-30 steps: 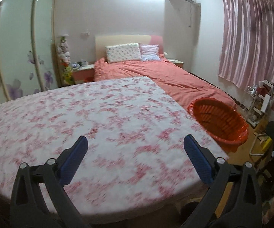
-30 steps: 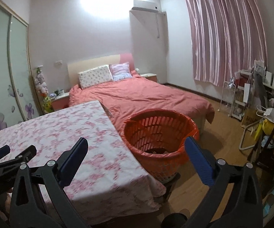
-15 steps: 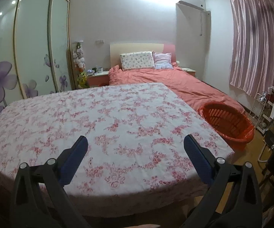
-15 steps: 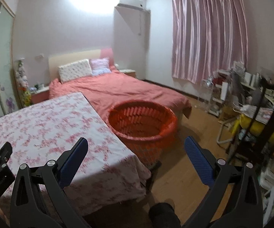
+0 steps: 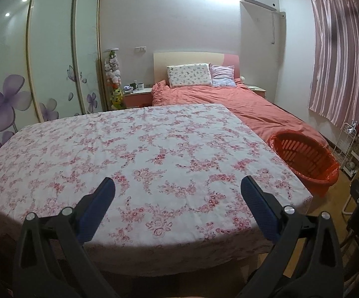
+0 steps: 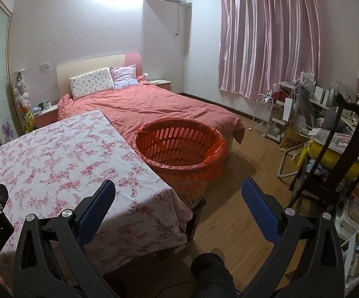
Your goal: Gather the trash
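Where the basket point(image 6: 179, 146) dips, its bottom hidden, both tools spread, empty.

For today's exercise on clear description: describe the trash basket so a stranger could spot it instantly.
Find the table with the floral cloth at the foot of the bed. At the table's right edge stands the orange basket, round with slotted sides and an orange liner, the only bright orange container there.

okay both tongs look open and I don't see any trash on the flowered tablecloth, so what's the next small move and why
Probably pan the right tongs toward the cluttered shelves and chair to look for trash. Both the left tongs and the right are open and hold nothing, the tablecloth shows no litter, and the lined orange basket waits beside the table.
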Motion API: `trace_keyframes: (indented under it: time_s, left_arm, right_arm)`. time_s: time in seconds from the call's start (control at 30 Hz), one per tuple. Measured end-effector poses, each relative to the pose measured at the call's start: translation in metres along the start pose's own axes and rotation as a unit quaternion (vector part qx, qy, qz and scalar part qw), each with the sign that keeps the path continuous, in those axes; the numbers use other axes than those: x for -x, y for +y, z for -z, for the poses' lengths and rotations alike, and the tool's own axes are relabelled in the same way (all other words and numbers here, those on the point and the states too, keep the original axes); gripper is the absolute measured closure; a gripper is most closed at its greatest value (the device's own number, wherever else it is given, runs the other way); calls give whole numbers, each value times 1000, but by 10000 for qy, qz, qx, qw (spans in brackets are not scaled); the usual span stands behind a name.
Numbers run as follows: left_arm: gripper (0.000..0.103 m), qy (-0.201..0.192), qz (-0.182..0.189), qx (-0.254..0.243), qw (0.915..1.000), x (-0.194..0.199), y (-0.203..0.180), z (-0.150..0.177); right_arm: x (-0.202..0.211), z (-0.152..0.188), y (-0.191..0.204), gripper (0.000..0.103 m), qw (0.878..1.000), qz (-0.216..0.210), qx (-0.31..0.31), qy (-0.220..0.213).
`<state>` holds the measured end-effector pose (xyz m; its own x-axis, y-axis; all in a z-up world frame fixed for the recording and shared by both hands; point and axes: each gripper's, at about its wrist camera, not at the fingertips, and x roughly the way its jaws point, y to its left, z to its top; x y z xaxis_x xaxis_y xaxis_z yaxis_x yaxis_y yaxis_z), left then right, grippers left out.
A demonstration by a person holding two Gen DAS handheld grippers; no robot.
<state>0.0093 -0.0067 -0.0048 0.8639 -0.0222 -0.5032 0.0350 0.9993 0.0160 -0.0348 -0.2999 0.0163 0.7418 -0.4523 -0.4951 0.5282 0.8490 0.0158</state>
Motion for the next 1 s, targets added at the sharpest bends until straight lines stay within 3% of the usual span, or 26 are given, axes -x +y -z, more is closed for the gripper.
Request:
trace_keyframes:
  time_s: [0.57, 1.0]
  left_arm:
    - [4, -111, 102, 151, 9998, 20, 6, -2]
    - [4, -130, -94, 147, 9998, 25, 5, -4]
  right_arm:
    - [13, -2, -3, 3, 9999, -85, -94, -81]
    - [16, -1, -2, 3, 9998, -168, -112, -70]
